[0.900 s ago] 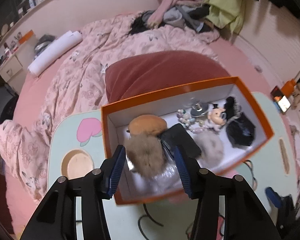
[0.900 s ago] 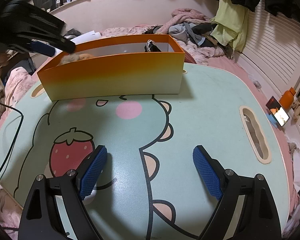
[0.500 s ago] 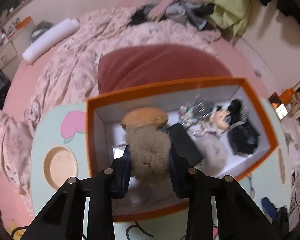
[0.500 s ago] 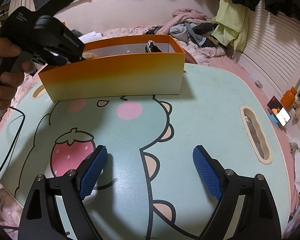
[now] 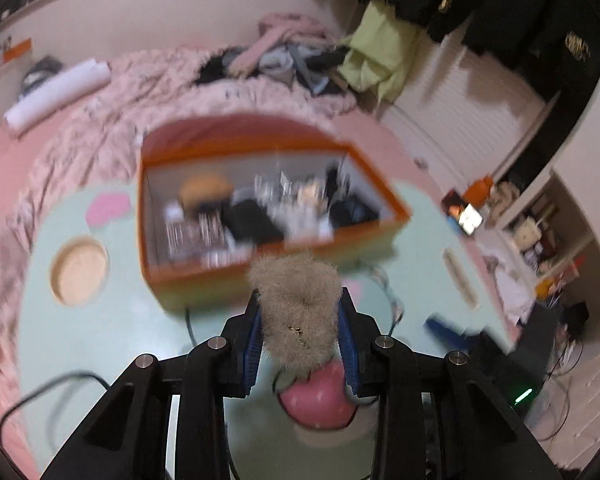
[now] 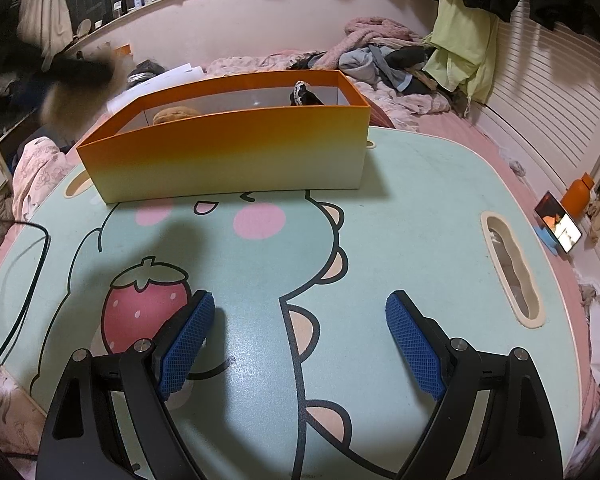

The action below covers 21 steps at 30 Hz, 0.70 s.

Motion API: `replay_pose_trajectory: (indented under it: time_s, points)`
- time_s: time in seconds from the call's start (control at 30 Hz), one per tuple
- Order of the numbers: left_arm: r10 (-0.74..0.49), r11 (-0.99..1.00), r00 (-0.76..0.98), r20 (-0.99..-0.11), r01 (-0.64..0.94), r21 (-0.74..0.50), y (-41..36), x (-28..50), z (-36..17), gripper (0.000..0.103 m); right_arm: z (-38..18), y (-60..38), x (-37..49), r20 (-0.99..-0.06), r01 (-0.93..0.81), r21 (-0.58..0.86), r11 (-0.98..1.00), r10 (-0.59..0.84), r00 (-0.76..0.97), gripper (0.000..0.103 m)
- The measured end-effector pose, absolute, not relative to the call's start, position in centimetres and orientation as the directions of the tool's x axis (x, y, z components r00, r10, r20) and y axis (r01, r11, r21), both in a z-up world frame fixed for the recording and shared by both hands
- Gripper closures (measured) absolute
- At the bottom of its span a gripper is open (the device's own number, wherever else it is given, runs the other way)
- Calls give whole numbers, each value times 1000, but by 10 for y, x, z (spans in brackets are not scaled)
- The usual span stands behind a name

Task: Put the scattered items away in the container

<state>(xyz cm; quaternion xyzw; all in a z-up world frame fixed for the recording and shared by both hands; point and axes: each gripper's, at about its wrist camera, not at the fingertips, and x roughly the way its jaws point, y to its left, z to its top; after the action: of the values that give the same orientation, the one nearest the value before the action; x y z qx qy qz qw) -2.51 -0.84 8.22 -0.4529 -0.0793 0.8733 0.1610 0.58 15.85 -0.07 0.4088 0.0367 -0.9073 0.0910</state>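
Two views, left hand-held gripper pinching fluffy scrunchie, orange box contents blurred (motion smear), right hand-held gripper spread.

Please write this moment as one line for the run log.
left gripper: shut on fluffy scrunchie, above table, outside orange box | right gripper: open, empty, over table

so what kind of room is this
Most likely a bedroom: a bed with a rumpled pink quilt and a heap of clothes lies behind the low cartoon-print table, with garments hanging by the slatted wall.
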Motion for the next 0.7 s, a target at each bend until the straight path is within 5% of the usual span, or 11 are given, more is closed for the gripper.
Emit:
replay_pose_trajectory:
  time_s: [0.2,0.23,0.33,0.37,0.7]
  points:
    - [322,-947,-495,-807,-162,-278,-4,-23,22,70,-1,159,6,-748,196,9,-981,-137,-650,15]
    - [317,-948,-527,-789,-161,-274,-7,-21,21,62,-1,159,6,-748,196,9,-981,-137,-649,15]
    - [262,-964,-585,-767,-113,-243,-10,-10,22,10,-1,159,6,-748,196,9,-981,-136,-649,15]
    - [256,-965,-595,-762,-107,-240,-12,-7,22,6,-1,159,6,-748,195,10,-981,-137,-649,15]
    - [130,-991,-608,-784,-107,-81,-12,9,7,1,-1,164,5,-741,170,37,-985,-141,-656,15]
